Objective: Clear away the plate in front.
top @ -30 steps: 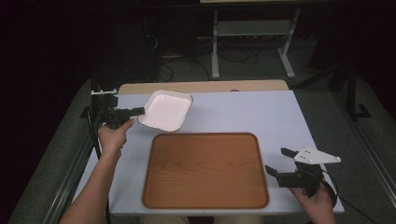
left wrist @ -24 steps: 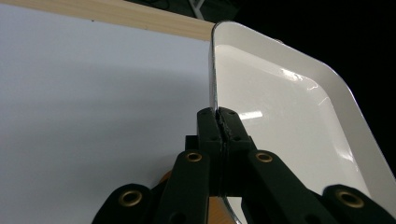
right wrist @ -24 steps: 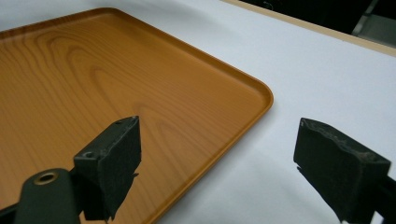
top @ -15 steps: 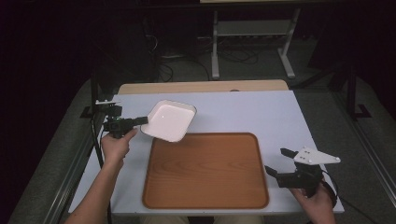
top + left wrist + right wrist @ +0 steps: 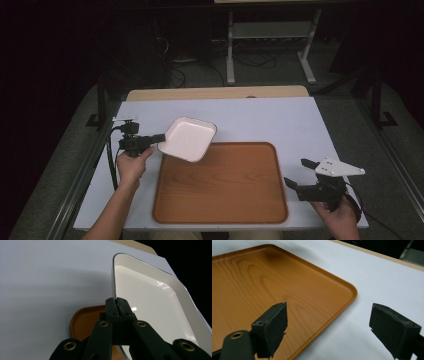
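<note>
A white square dish (image 5: 188, 139) hangs tilted above the table, its near corner over the back left corner of the wooden tray (image 5: 220, 200). My left gripper (image 5: 160, 137) is shut on the dish's left rim. In the left gripper view the jaws clamp the thin dark-edged rim of the dish (image 5: 155, 305), with the left gripper (image 5: 117, 305) tips pressed together and a corner of the tray (image 5: 85, 320) below. My right gripper (image 5: 300, 174) rests open at the table's front right, beside the tray's right edge. The right gripper (image 5: 328, 326) has nothing between its jaws, above the tray's corner (image 5: 262, 290).
The white table top (image 5: 280, 120) has a pale wooden strip (image 5: 215, 93) along its far edge. Metal rails run along both sides of the table. A stand (image 5: 270, 35) and cables lie on the dark floor behind.
My left gripper has carried the dish toward me and to the right, from the back left of the table to the tray's back left corner, tilting it more. The right gripper has stayed put.
</note>
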Available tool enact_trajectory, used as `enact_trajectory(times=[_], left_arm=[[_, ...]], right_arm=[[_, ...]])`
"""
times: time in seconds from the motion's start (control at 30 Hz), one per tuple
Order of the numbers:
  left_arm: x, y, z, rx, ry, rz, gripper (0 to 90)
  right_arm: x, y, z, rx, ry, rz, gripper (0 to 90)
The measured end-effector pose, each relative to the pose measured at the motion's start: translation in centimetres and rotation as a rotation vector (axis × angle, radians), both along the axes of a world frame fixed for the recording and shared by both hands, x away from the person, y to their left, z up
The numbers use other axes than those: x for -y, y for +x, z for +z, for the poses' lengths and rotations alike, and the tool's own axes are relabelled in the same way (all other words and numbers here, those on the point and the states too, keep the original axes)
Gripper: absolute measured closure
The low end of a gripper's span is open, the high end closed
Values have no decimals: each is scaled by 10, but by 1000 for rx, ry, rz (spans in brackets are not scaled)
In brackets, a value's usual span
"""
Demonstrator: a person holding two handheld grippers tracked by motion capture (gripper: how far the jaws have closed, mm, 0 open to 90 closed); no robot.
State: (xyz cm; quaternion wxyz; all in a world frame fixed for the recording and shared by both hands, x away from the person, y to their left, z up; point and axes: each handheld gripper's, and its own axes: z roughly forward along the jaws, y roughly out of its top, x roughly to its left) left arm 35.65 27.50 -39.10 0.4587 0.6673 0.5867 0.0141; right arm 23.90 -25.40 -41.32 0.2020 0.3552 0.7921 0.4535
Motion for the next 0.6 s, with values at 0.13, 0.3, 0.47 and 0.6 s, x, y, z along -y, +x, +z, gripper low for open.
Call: enact_trajectory(times=[0.13,0.3,0.47,0.6], left_arm=[[2,-4,-5,0,-12,9,893],[6,-6,-12,-9,-8,10,893],[11,-8,-18,-17,-8,11,893],[15,-10,-23,-22,-4,7,893]], right_arm=[[0,0,0,-1,-1,-3,142],[-1,0,0,-2,-4,-3,142],[-1,0,0,-2,-6,-2,142],[-1,0,0,-1,-6,-1,142]])
